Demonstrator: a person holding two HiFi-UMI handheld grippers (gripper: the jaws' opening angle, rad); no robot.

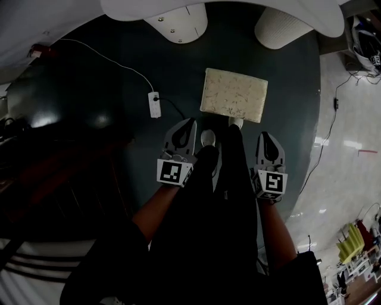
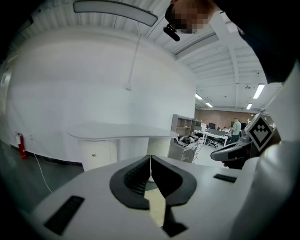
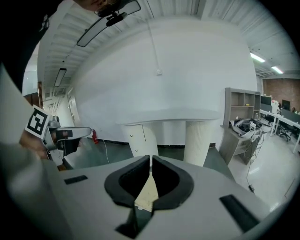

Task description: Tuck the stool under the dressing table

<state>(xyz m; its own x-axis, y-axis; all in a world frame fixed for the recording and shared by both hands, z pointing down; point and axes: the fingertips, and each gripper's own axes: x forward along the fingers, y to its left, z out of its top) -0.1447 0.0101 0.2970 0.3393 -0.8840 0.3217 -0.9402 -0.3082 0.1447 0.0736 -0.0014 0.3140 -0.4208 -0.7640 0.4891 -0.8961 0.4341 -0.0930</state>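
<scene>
Stool [image 1: 234,95] on rug [image 1: 119,89], in front of dressing table [image 1: 149,9]; left gripper [image 1: 189,125] and right gripper [image 1: 265,137] pinched closed, empty (near its edge), should push evenly, straight in

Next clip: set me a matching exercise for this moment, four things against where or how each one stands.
Things:
1. stool
2. power strip
3. ribbed column
4. left gripper

Places or states:
A. standing clear of the dressing table, not under it
B. shut, fingers holding nothing
C. lying on the dark floor, left of the cushioned seat
D. under that table's top, at the right in the head view

Pairs: 1-A, 2-C, 3-D, 4-B
</scene>
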